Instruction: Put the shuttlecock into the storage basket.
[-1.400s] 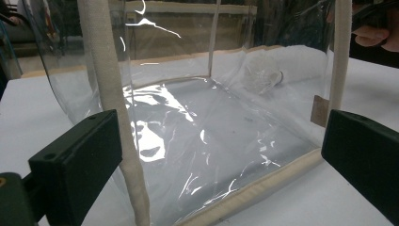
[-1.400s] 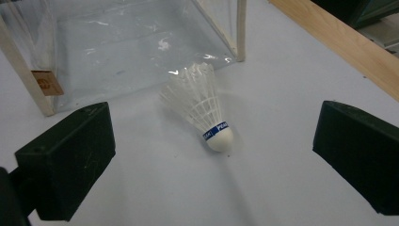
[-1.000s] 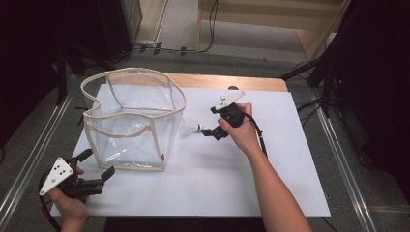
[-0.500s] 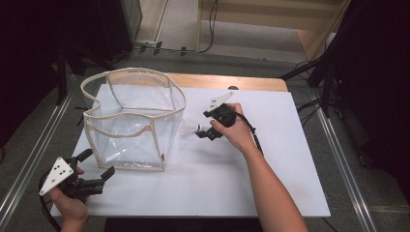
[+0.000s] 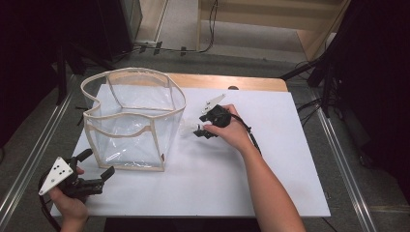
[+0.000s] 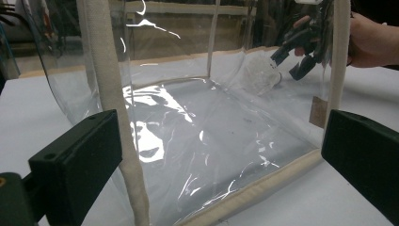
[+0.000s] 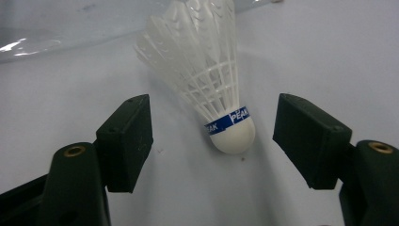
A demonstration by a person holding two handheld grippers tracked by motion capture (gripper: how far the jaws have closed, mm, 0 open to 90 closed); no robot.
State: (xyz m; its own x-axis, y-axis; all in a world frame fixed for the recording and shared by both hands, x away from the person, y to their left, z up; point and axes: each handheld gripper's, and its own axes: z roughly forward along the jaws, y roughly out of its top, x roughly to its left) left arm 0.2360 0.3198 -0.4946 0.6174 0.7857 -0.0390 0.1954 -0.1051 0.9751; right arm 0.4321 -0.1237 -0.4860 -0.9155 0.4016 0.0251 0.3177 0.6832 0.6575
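Right hand-held gripper (image 7: 214, 141) lowered, jaws closing, apart around shuttlecock (image 7: 214, 94) | clear bag (image 5: 133, 118) empty

The one readable text is on the shuttlecock (image 7: 214, 89): a blue band (image 7: 227, 121) runs around it just above the white rounded cork, and white capital letters on that band spell "PEAK". The word shows in full on the band's right part; on its left part the same lettering repeats, cut off by the curve so that "EAK" can be read. A small tan tag (image 6: 318, 111) on the clear bag (image 5: 135, 121) carries no legible print.
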